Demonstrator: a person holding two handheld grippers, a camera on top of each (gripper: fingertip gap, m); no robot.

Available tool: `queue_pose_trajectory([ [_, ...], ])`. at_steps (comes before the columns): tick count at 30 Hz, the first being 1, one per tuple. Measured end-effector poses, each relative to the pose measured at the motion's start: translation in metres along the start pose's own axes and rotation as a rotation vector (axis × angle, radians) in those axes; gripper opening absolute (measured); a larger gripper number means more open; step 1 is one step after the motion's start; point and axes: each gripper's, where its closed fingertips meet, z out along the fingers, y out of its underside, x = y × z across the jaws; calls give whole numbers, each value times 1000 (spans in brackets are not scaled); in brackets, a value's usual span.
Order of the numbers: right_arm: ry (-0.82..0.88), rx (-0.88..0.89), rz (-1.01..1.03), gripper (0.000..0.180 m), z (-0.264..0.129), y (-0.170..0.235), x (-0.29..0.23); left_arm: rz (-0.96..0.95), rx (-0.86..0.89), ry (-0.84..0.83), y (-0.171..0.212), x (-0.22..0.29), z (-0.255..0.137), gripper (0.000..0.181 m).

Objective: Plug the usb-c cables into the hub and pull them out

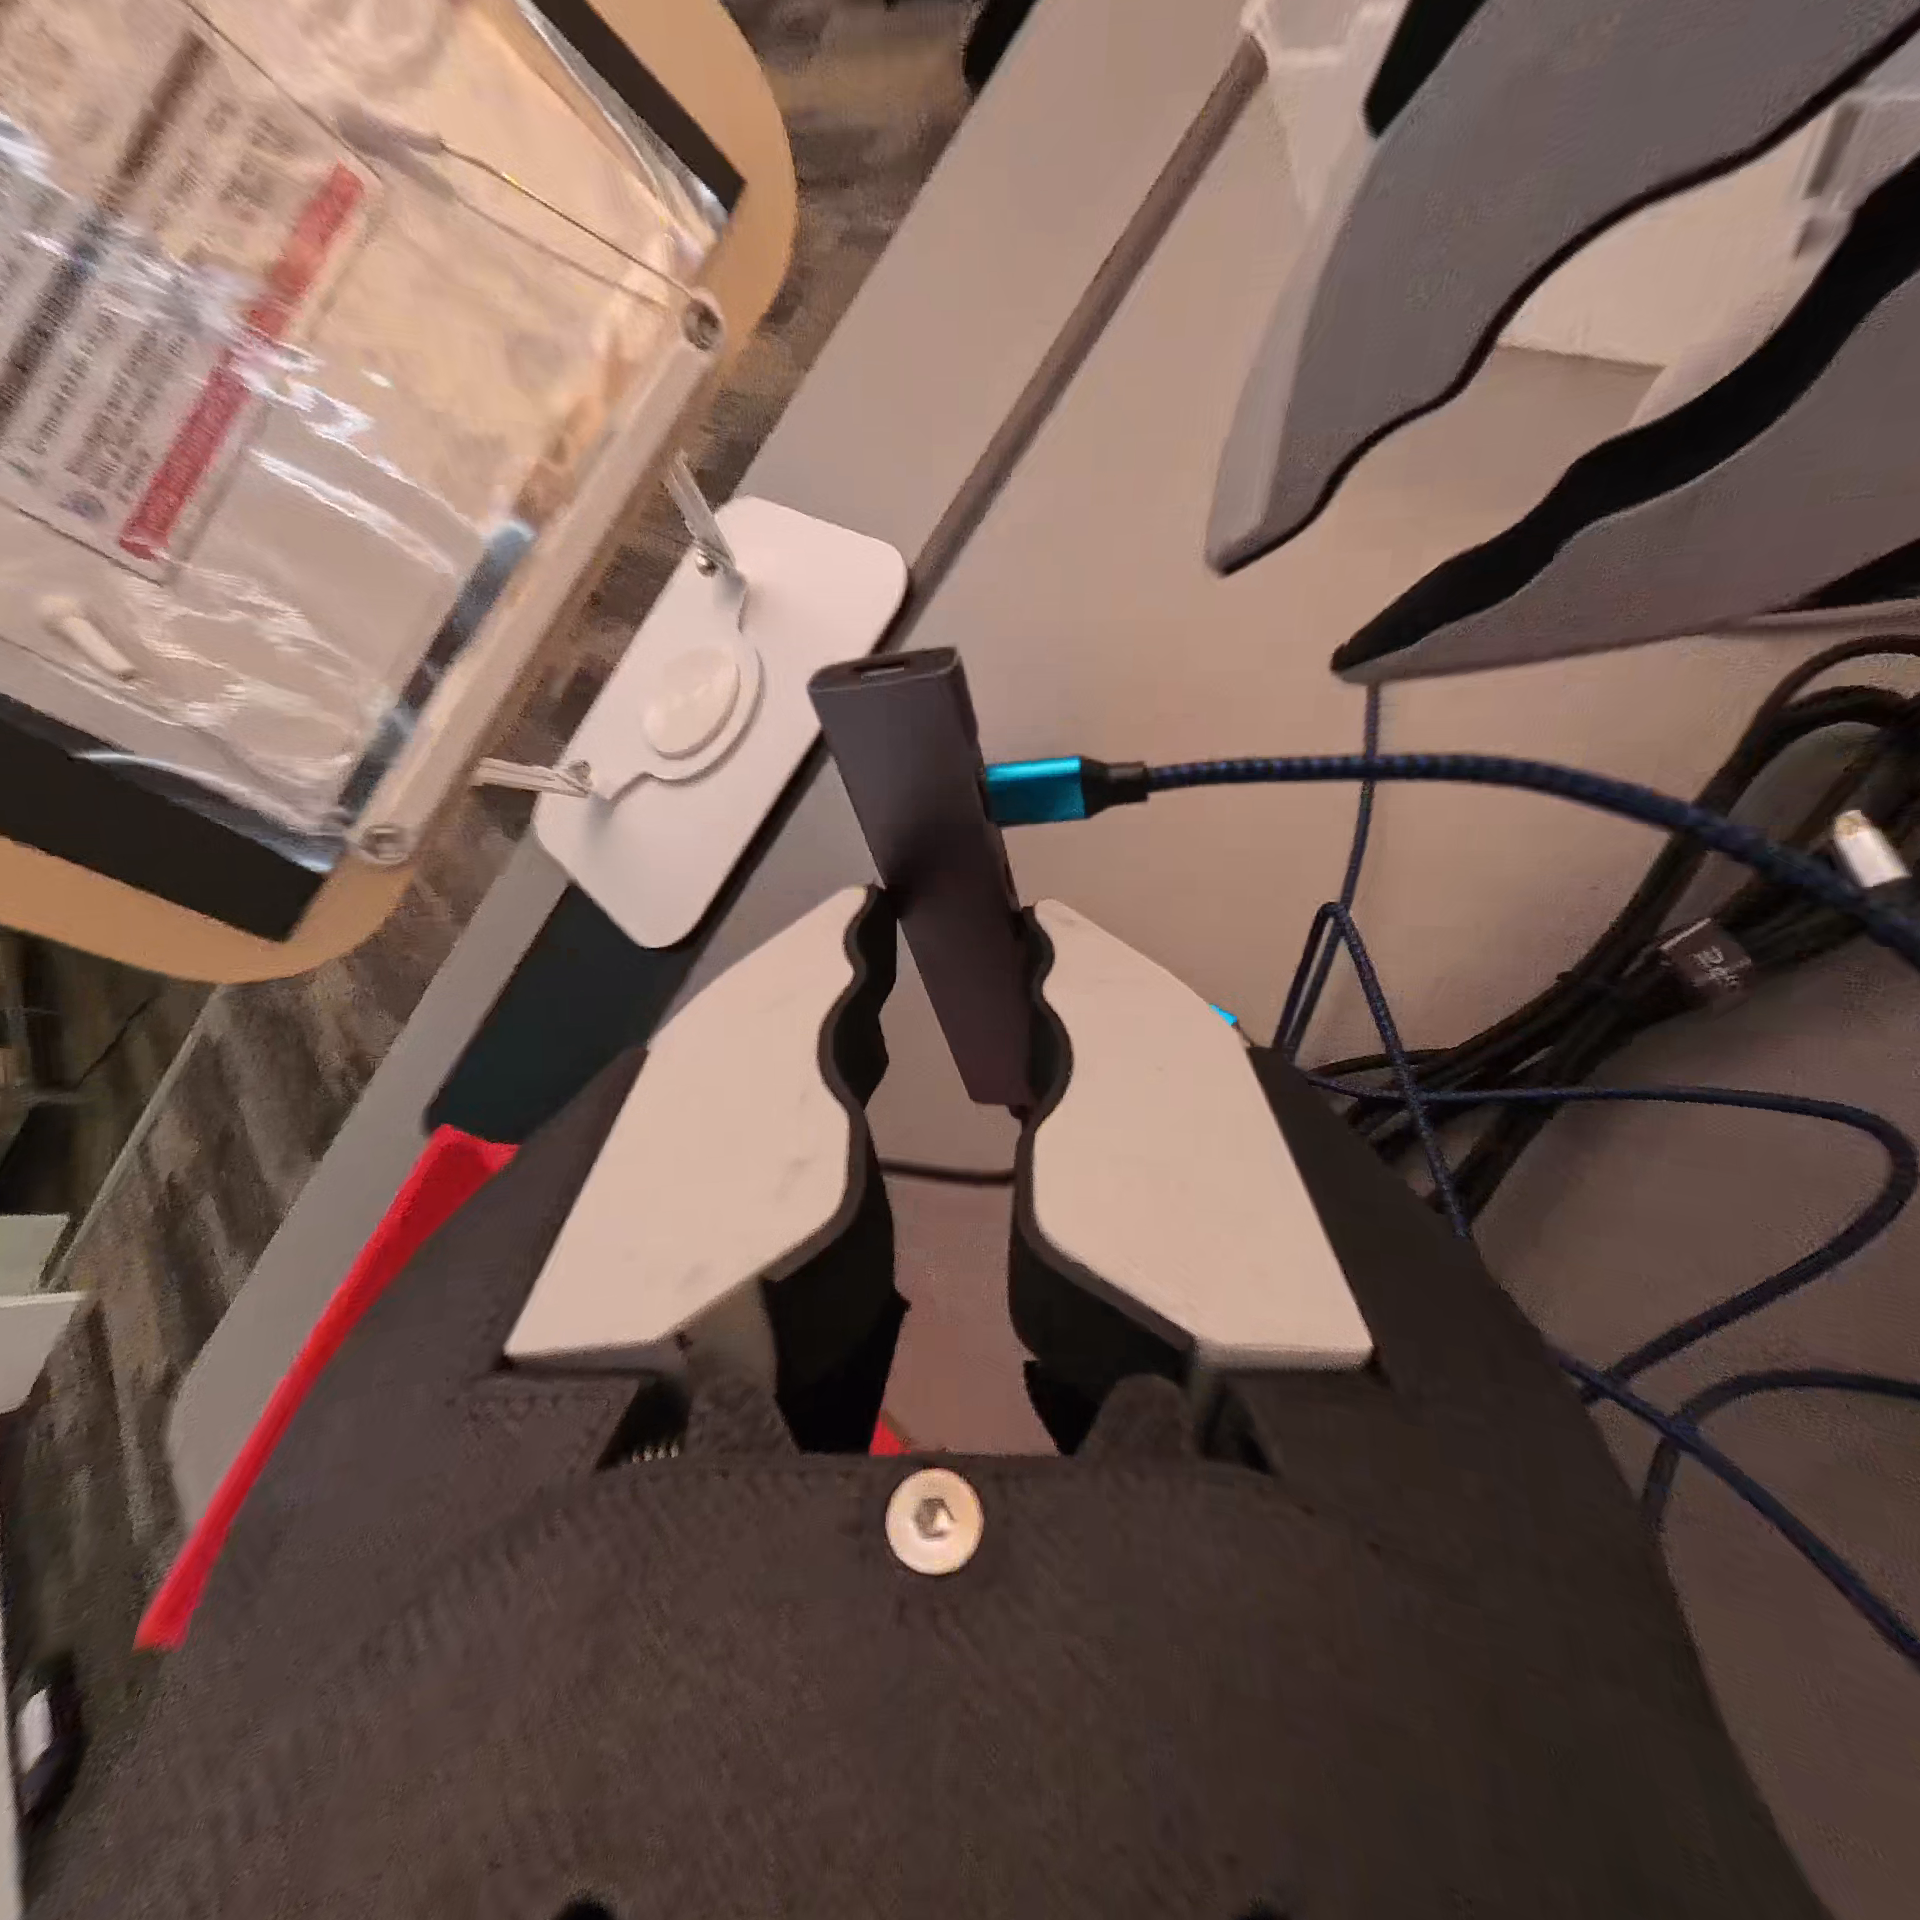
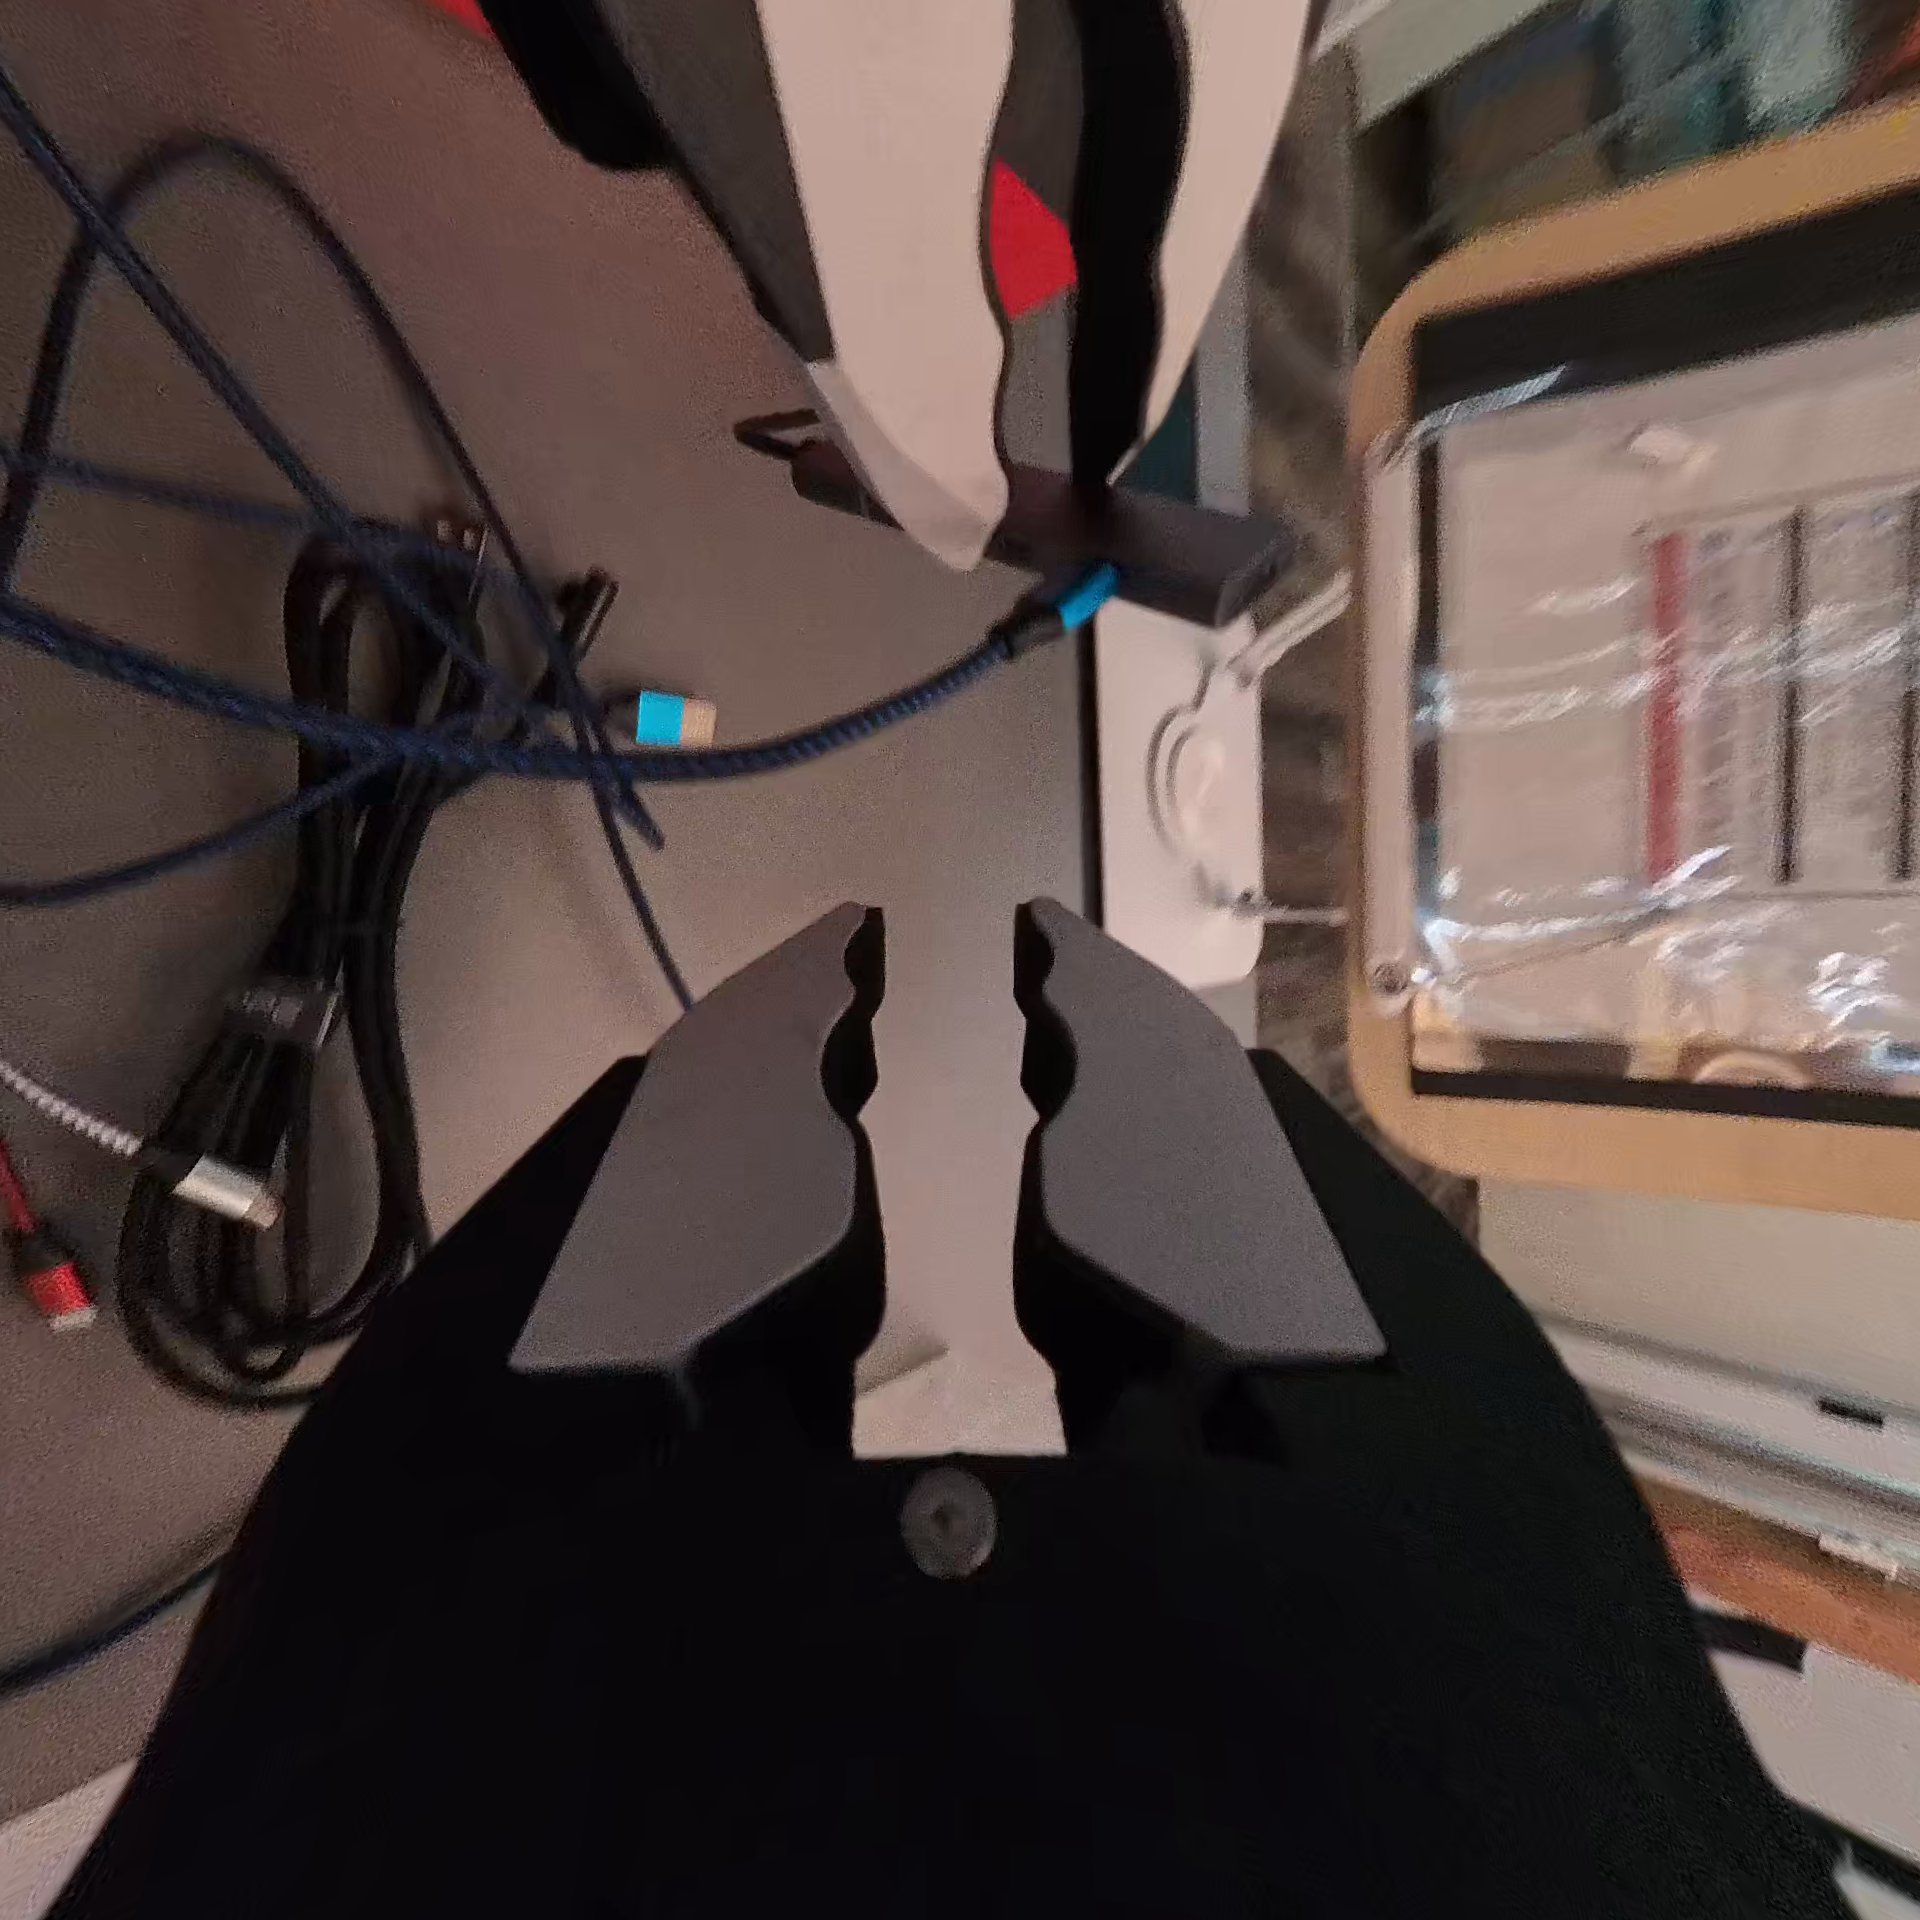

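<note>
My left gripper [image 1: 951, 914] is shut on a slim dark grey hub [image 1: 914, 831], which sticks out forward between its fingers. A blue-tipped braided cable plug [image 1: 1039, 792] sits in the hub's right side. In the right wrist view the hub [image 2: 1164, 545] is held by the left gripper [image 2: 1049, 499] at the top, with the blue plug [image 2: 1086, 597] in it. My right gripper [image 2: 948, 920] is empty, jaws slightly apart, below the hub and apart from it. A second blue-tipped plug [image 2: 673, 719] lies loose on the grey table.
A tangle of black and blue cables [image 2: 343, 748] lies at the left, with a silver plug [image 2: 223, 1184] and a red plug [image 2: 57, 1283]. A white stand plate [image 1: 717, 717] and a wood-framed clear sign [image 1: 343, 436] sit near the table edge [image 1: 1081, 312]. About 7 cm separates my left fingertips from my right.
</note>
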Motion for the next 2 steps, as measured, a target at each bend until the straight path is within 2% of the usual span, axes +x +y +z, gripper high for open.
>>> queue_pose_trajectory([
  [2,-65,-60,42,25,1,13,-8,-21,-10,57,3,12,12,22],
])
